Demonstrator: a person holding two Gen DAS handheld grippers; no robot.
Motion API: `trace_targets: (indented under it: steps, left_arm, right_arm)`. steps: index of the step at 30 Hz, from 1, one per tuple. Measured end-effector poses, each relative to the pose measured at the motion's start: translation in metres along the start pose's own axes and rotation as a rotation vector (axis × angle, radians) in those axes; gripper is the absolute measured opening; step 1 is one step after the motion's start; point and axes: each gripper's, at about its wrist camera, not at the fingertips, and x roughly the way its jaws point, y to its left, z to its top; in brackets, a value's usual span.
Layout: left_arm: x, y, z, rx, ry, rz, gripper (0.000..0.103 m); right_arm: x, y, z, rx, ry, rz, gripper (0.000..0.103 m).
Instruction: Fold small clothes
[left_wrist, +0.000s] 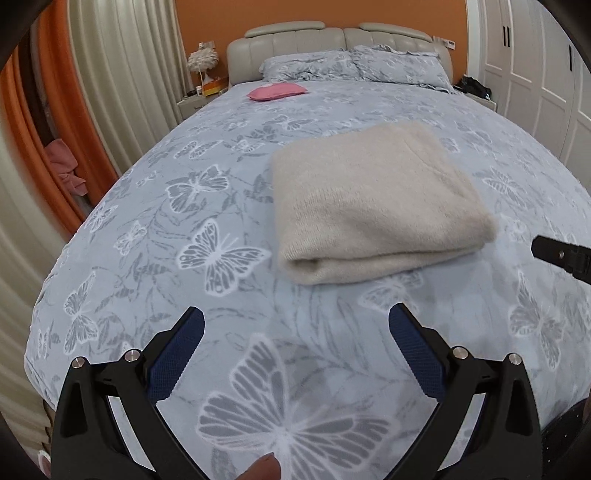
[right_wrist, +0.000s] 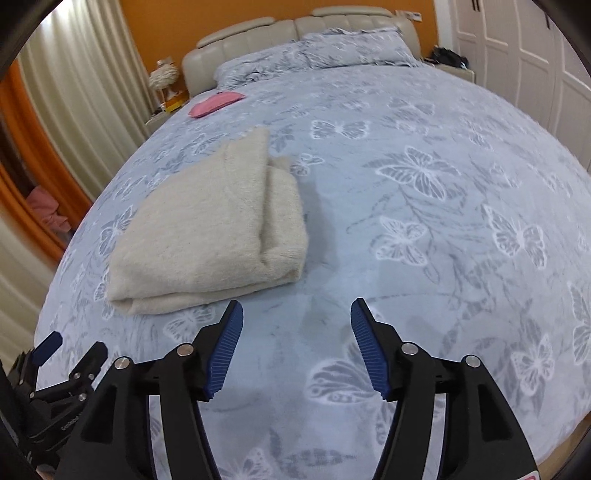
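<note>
I see the beige sweater lying folded into a thick rectangle on the butterfly-print bedspread, and neither tool touches it. From my left gripper it lies ahead and slightly to the right, its rolled fold edge facing me. From my right gripper it lies ahead and to the left, the near fold edge just beyond the left fingertip. Its long axis seems to run away from me toward the headboard, though the fisheye bends this. I judge the right gripper the nearer one, close to the near right corner of the stack.

Both grippers hover low over the bedspread, pointing forward, jaws spread wide and holding nothing. The sweater looks fully folded to me, so any next move would be a tidy or a lift.
</note>
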Motion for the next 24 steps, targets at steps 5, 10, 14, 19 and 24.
trace_targets:
  steps: [5, 10, 14, 19, 24]
  left_arm:
    - [0.002, 0.005, 0.000, -0.033, 0.015, -0.003, 0.098]
    - [0.007, 0.013, 0.000, -0.092, 0.031, 0.002, 0.098]
    - [0.009, 0.016, 0.001, -0.122, 0.039, 0.001, 0.098]
    - [0.010, 0.017, 0.000, -0.133, 0.040, 0.001, 0.098]
    - [0.011, 0.021, 0.000, -0.154, 0.046, 0.009, 0.098]
  right_arm:
    - [0.000, 0.006, -0.001, -0.026, 0.004, -0.011, 0.060]
    - [-0.001, 0.012, -0.004, -0.050, 0.003, -0.026, 0.064]
    - [-0.003, 0.020, -0.008, -0.079, -0.005, -0.043, 0.067]
    - [-0.005, 0.025, -0.010, -0.102, -0.019, -0.062, 0.070]
    - [-0.004, 0.022, -0.009, -0.086, -0.016, -0.065, 0.070]
